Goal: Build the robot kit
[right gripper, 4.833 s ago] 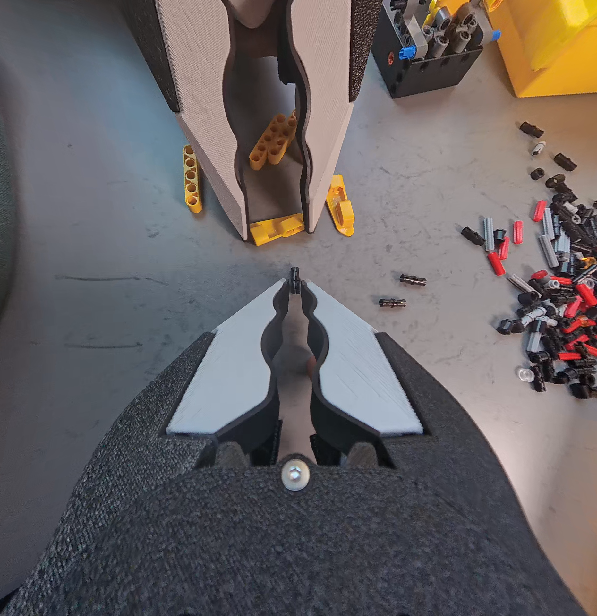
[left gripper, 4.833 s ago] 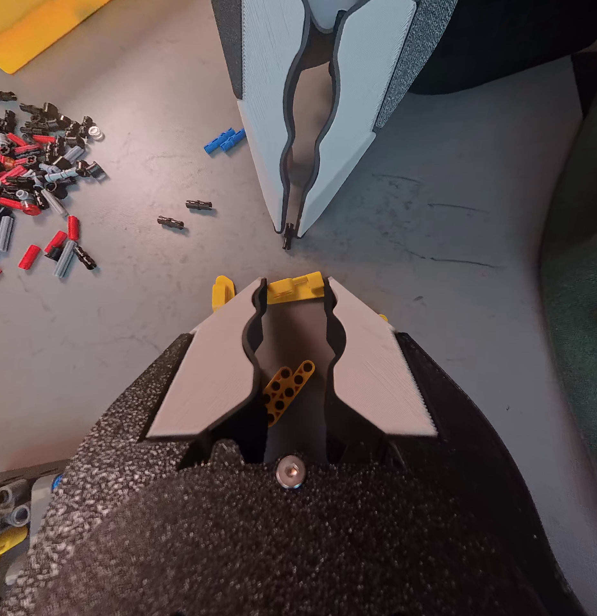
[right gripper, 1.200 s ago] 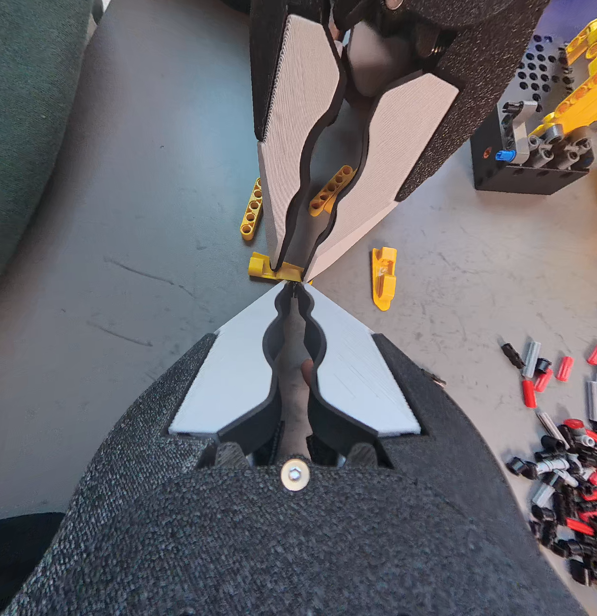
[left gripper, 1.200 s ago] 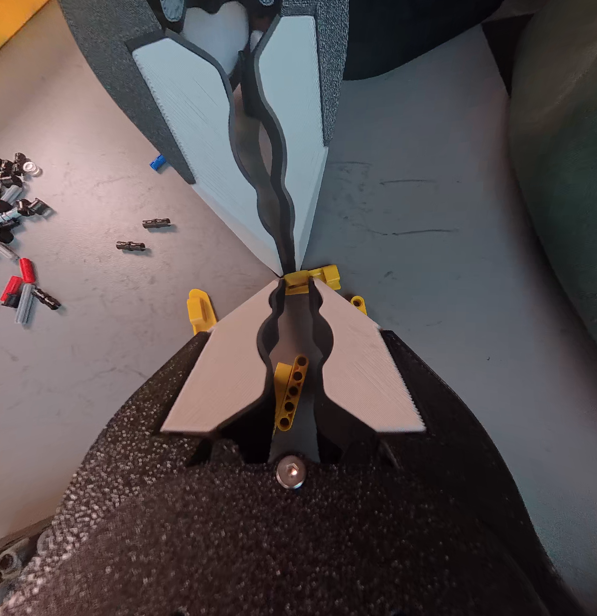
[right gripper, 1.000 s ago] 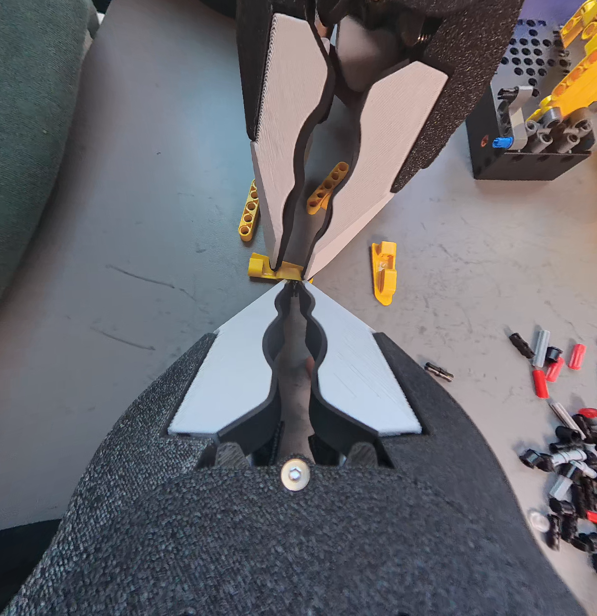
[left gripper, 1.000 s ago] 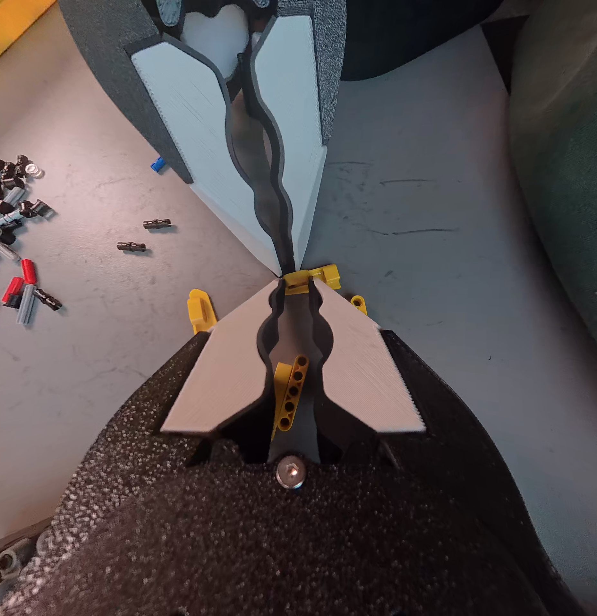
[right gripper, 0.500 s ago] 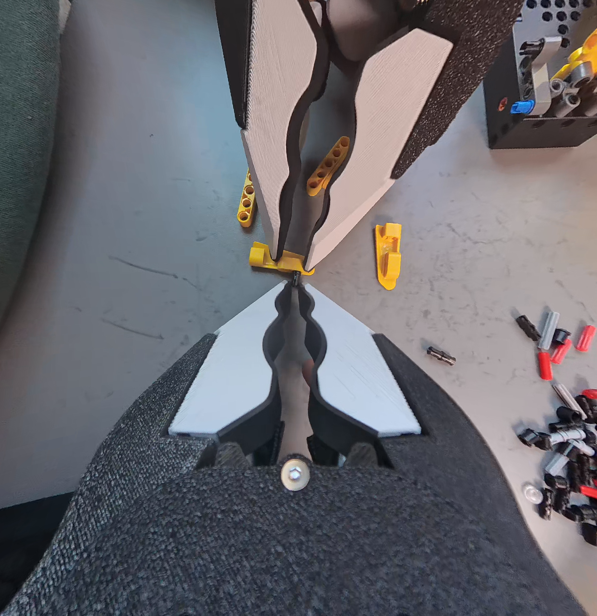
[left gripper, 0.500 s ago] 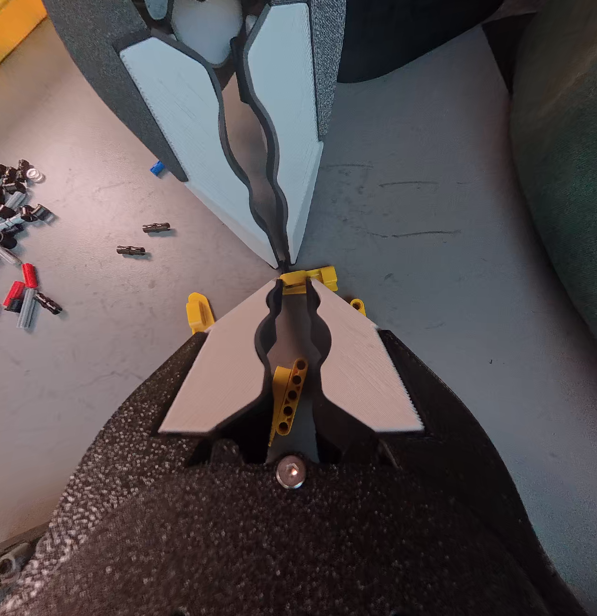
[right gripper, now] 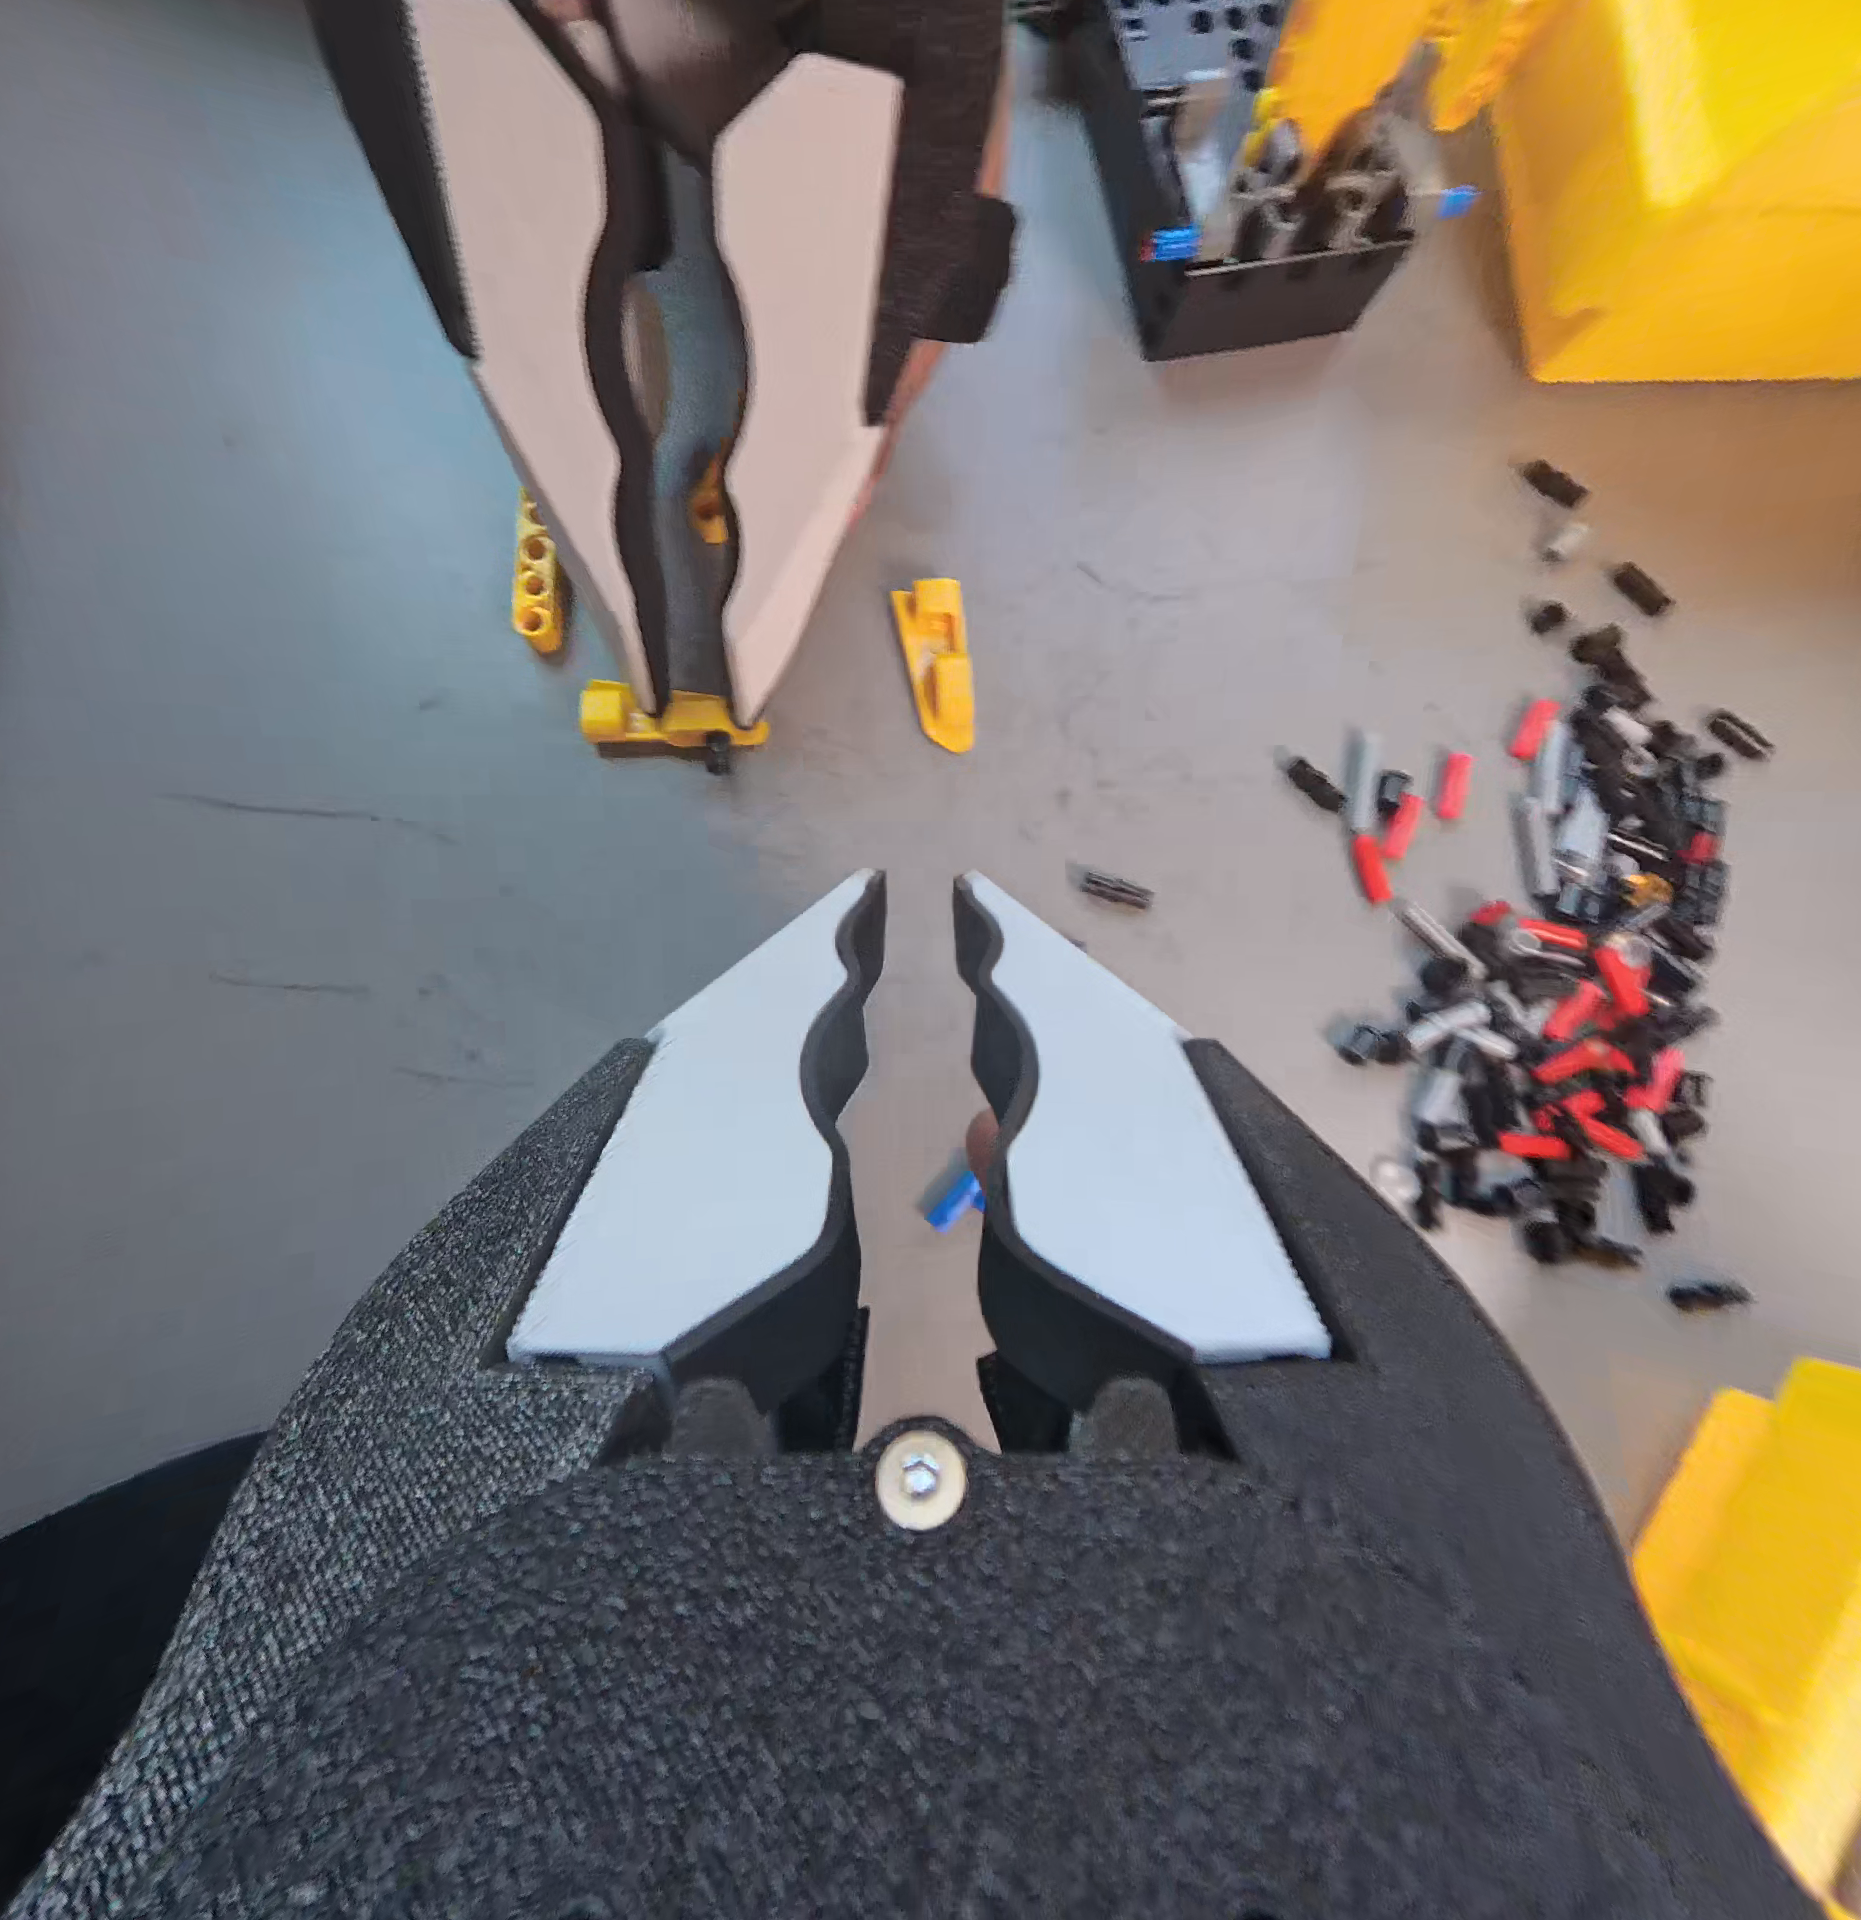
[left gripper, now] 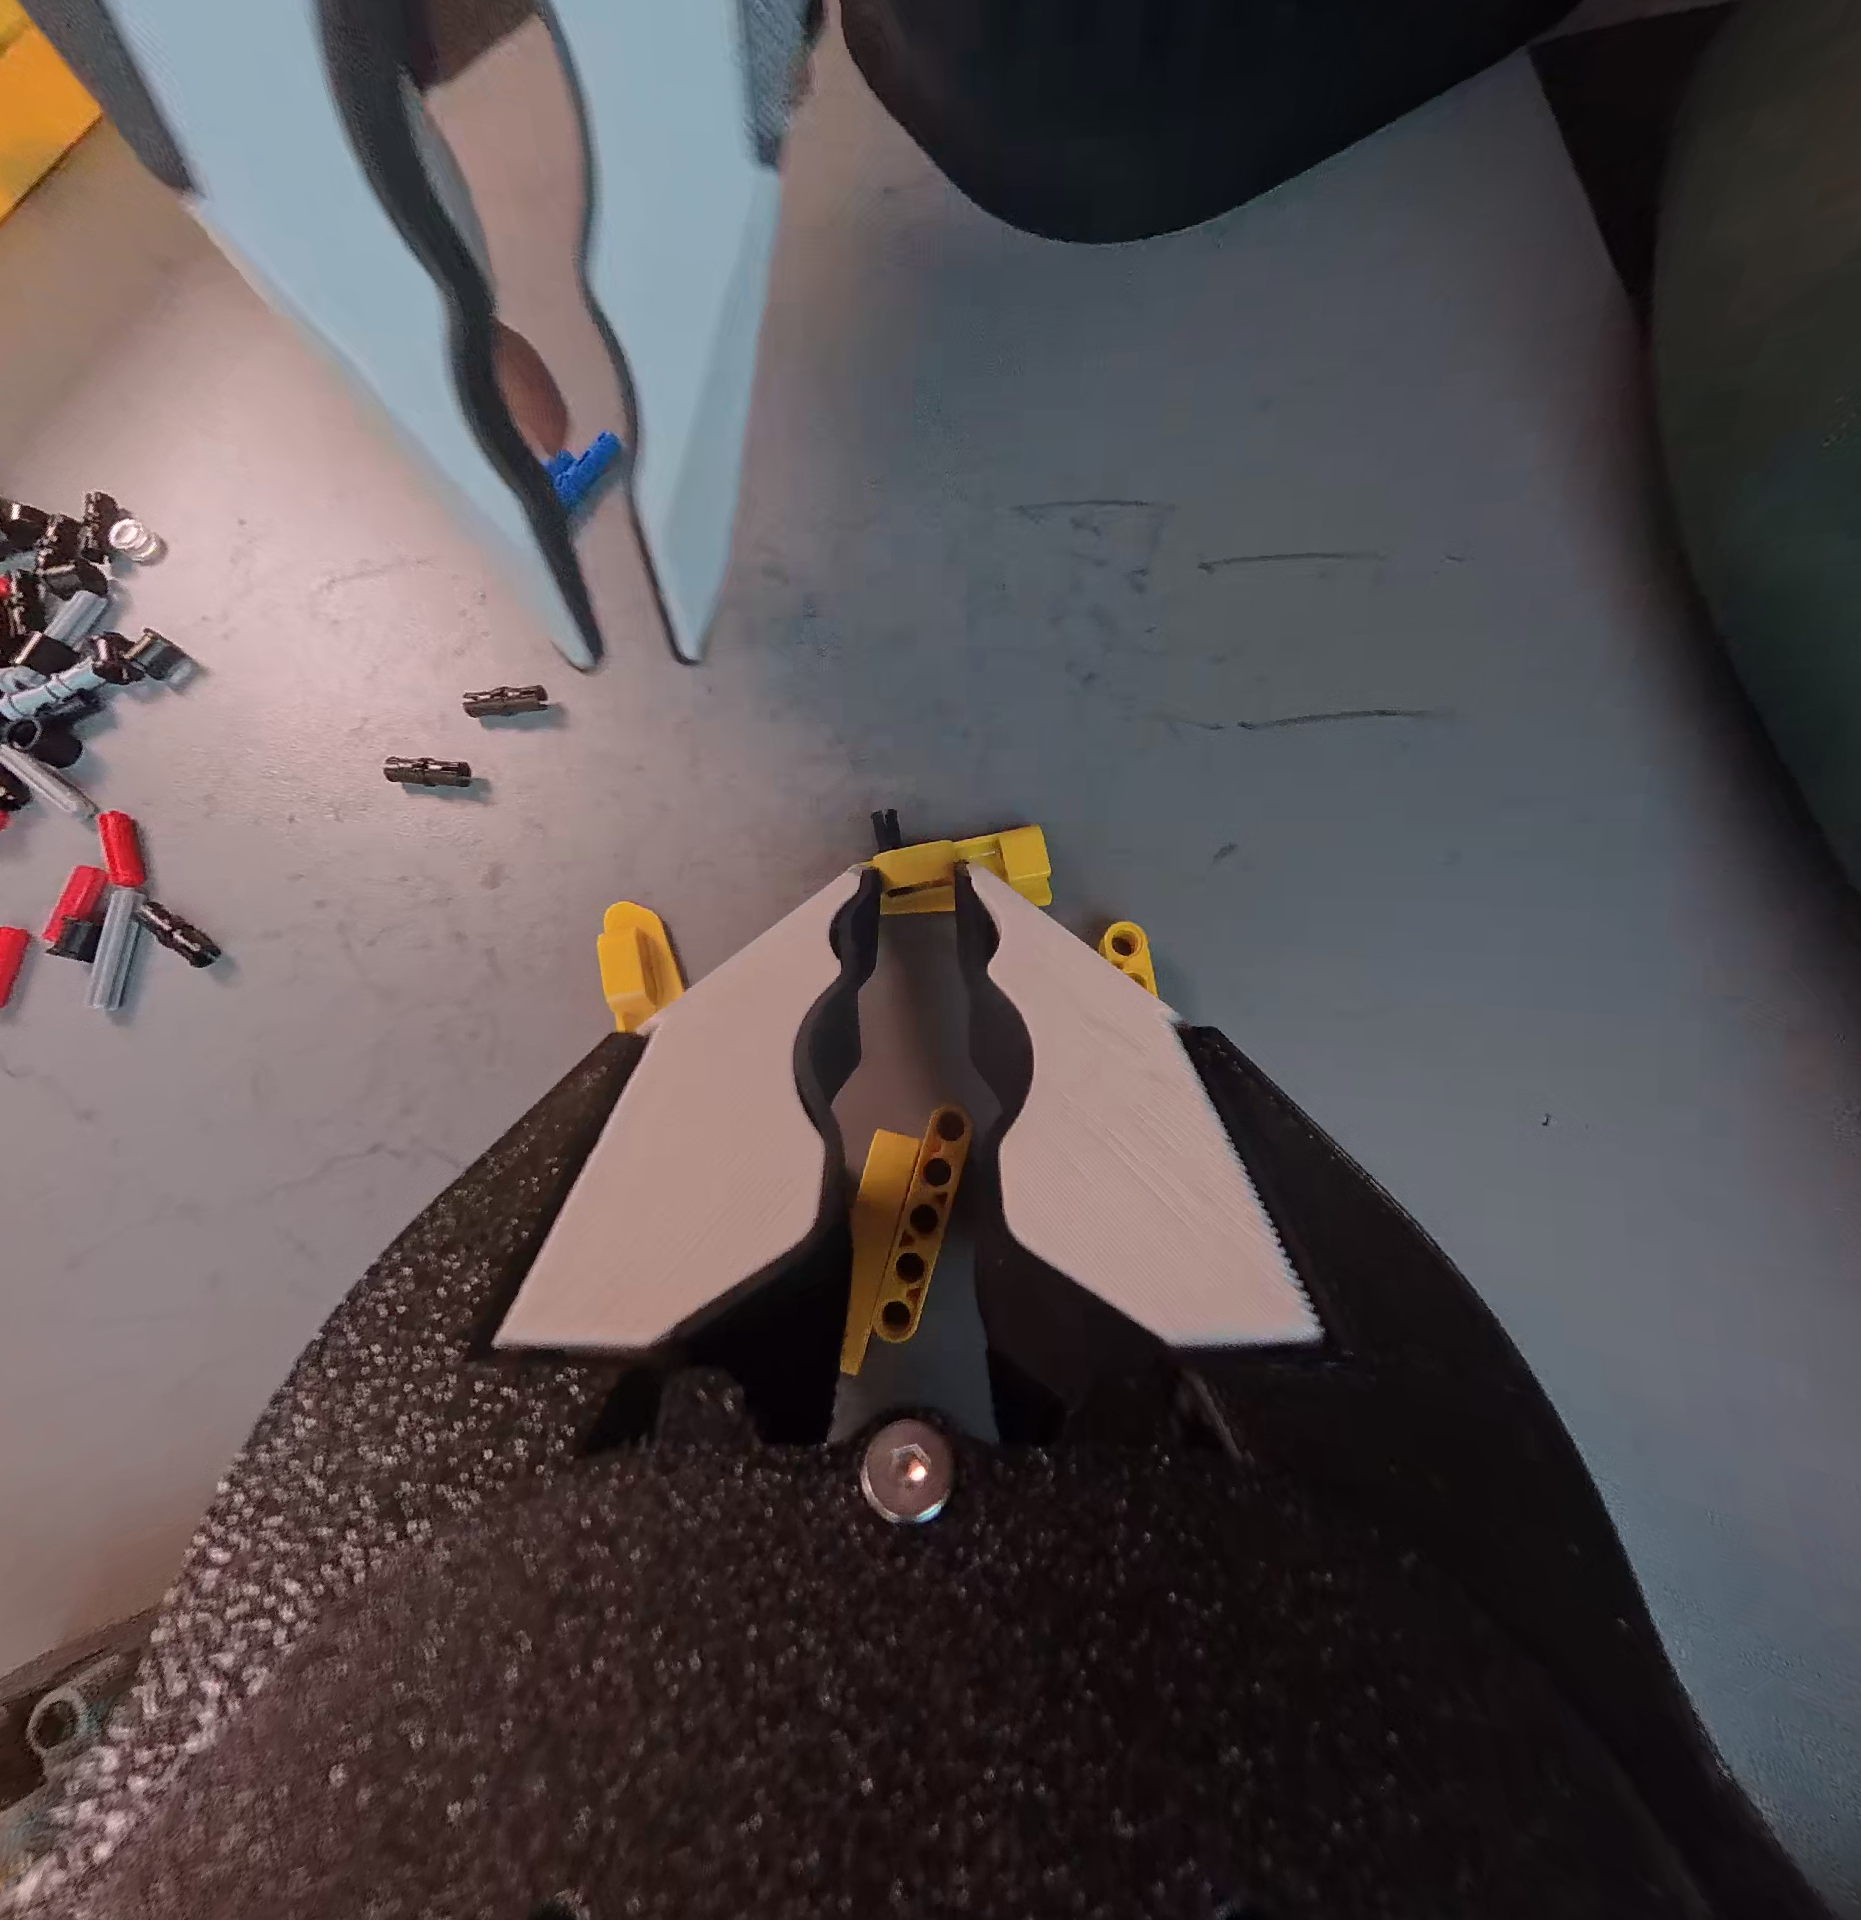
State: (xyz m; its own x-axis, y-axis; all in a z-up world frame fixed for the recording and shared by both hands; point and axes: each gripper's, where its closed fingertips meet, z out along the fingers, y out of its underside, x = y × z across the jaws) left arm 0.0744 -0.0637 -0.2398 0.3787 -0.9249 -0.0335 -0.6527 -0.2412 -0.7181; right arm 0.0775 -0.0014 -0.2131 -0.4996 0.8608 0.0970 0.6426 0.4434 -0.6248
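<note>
My left gripper [left gripper: 913, 885] is shut on a small yellow toy-brick connector piece [left gripper: 999, 854], held on the grey table. A black pin [left gripper: 884, 827] sticks out of the piece's far side. In the right wrist view the same piece [right gripper: 666, 719] sits at the left gripper's tips with the pin [right gripper: 716, 756] in it. My right gripper [right gripper: 919, 896] is open and empty, pulled back from the piece above the table. It shows blurred in the left wrist view [left gripper: 640, 644], near two loose black pins [left gripper: 505, 700].
A pile of black, red and grey pins [right gripper: 1570, 987] lies to the right. Loose yellow beams [right gripper: 536, 582] and a yellow panel piece [right gripper: 936, 665] lie by the left gripper. A black brick assembly [right gripper: 1269, 260] and yellow bins [right gripper: 1715, 208] stand at the back right. Blue pins [left gripper: 583, 480] lie beneath the right gripper. My hands' fingertips stand some 7 cm from each other.
The right gripper pushed its black pin into the yellow piece, then opened and drew back toward the pin pile. The pin stays in the piece. The left gripper keeps its hold.
</note>
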